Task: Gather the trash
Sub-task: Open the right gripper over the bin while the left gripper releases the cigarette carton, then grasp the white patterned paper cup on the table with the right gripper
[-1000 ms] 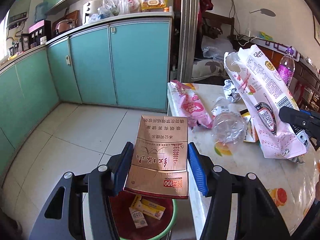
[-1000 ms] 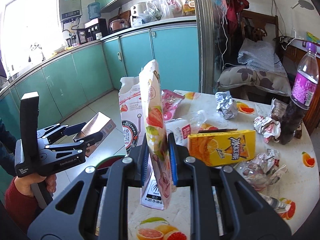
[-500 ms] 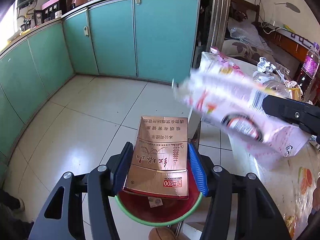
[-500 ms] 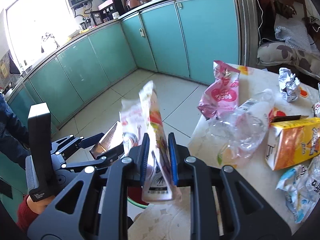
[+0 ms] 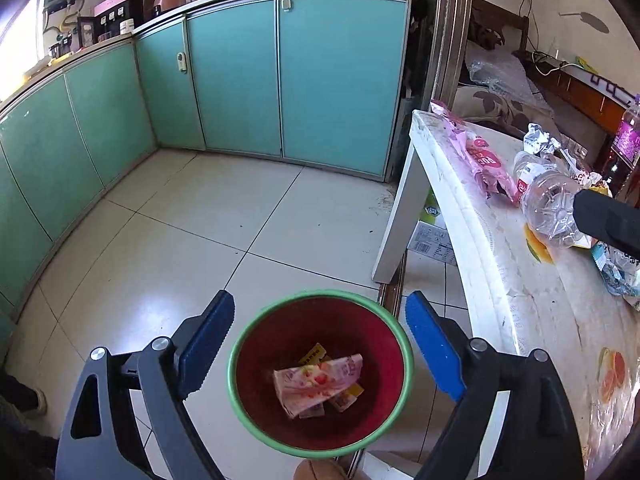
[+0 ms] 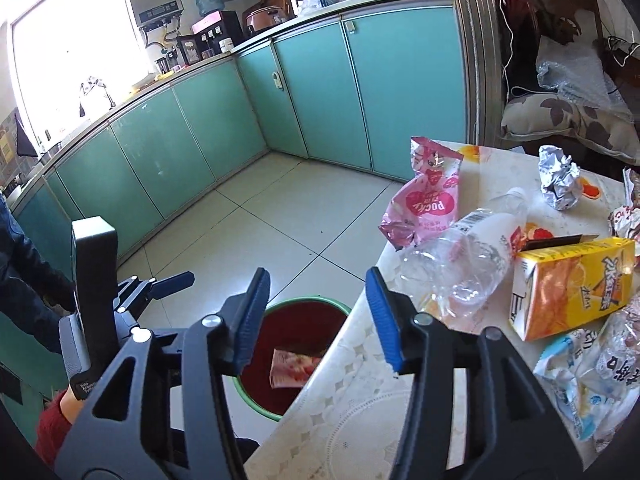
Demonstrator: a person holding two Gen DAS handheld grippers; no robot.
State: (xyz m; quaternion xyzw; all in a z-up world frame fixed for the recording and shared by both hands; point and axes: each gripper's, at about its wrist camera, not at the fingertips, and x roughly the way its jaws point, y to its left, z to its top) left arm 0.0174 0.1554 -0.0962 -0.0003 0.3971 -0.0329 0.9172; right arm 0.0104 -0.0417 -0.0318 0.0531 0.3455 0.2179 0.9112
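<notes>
I am spreading the fingers of both grippers, with nothing between them: the left gripper (image 5: 316,356) is hanging wide right over the trash bin (image 5: 320,300), and the right gripper (image 6: 316,314) is opening at the counter (image 6: 360,392) edge above it. I am keeping both aimed down there so that released pieces fall inside; a pink wrapper (image 5: 316,380) is lying at the bottom. The remaining trash is waiting on the counter: a Pocky bag (image 6: 424,200), a crushed clear bottle (image 6: 476,252), and an orange juice carton (image 6: 572,284).
</notes>
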